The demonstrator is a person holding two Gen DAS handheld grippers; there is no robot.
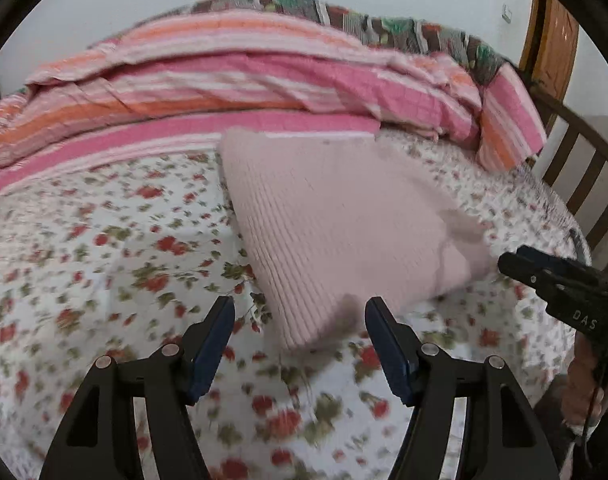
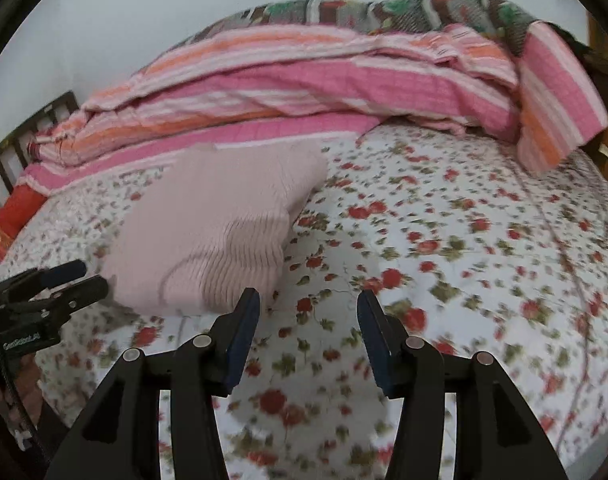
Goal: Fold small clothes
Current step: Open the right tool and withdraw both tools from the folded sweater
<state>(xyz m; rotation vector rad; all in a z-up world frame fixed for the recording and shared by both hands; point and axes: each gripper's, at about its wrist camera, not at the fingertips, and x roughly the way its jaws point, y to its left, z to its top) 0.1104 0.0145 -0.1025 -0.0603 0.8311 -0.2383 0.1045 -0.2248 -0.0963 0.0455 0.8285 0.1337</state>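
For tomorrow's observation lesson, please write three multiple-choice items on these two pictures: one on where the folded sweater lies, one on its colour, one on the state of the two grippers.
1. Where does the sweater lie?
A. on the flowered sheet
B. on top of the striped blanket
C. on the floor

2. What colour is the sweater?
A. dark blue
B. pale pink
C. green

3. How do the left gripper and right gripper stand?
A. both clamped on the sweater
B. one holding the blanket
C. both open, holding nothing

Answers: 1 A, the flower print shows all around it, with the blanket behind; 2 B, its ribbed knit is light pink in both views; 3 C, only sheet or sweater shows through each gap, and no pad presses on cloth.
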